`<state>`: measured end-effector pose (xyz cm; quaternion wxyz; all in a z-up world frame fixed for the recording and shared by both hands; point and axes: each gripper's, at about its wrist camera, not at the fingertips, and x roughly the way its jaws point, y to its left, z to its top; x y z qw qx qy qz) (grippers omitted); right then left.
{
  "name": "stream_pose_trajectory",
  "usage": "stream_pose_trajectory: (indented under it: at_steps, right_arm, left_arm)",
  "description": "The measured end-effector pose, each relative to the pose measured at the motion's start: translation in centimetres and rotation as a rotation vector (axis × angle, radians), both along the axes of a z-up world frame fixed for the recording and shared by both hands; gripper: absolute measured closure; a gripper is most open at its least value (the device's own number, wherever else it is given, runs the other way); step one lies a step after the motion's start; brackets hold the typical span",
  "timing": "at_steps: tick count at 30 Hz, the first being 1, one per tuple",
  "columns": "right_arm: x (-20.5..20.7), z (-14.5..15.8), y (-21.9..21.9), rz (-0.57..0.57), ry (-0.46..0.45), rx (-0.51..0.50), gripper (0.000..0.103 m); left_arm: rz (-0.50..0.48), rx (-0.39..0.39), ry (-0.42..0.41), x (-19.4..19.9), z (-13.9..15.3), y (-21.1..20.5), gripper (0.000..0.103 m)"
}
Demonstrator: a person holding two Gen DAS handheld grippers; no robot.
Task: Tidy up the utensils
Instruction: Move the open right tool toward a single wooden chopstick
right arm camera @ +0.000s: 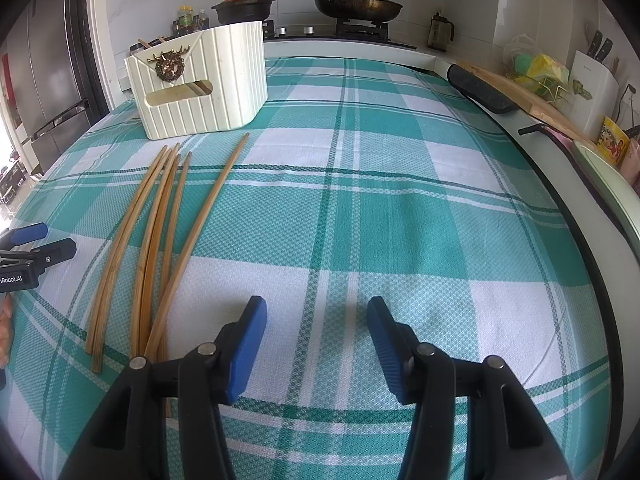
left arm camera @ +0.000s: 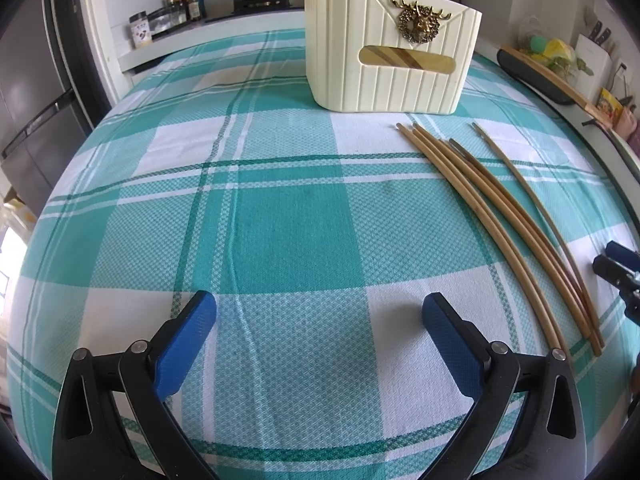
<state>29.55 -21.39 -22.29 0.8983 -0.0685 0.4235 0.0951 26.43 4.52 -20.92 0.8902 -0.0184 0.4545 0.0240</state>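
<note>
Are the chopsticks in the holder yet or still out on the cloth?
Out: the chopsticks lie loose on the cloth before the cream holder.

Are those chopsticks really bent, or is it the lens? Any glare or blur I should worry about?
Left wrist view: chopsticks bow with the fisheye, as do the tablecloth stripes. Right wrist view: same bowing, sharp focus, bright window glare only at the left edge.
</note>
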Motion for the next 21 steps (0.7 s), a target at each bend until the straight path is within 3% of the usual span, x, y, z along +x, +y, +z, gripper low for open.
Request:
stream_pose_trajectory:
  at_steps: [5, 10, 13, 17, 21]
  right_arm:
    - [0.0, 0.0, 0.0, 0.0, 0.0, 0.001, 0.05]
    - [0.0, 0.0, 0.0, 0.0, 0.0, 0.001, 0.05]
    - [0.0, 0.0, 0.0, 0.0, 0.0, 0.001, 0.05]
    - [0.0, 0.0, 0.0, 0.0, 0.0, 0.001, 0.05]
    - [0.0, 0.0, 0.0, 0.0, 0.0, 0.001, 0.05]
  left_arm:
    - [0.021, -0.001, -0.006, -0.2, 0.2, -0.1, 0.001]
    - [0.013, -0.12, -0.031, -0.4, 1.5, -1.0, 0.001]
    - [0.0, -0.153, -0.031, 0.8, 2.3, -2.4, 0.001]
    - [-0.001, -0.153, -0.032, 2.3, 2.5, -4.3, 0.001]
    - [0.027, -0.077, -0.01, 3.4, 1.4, -6.0, 0.001]
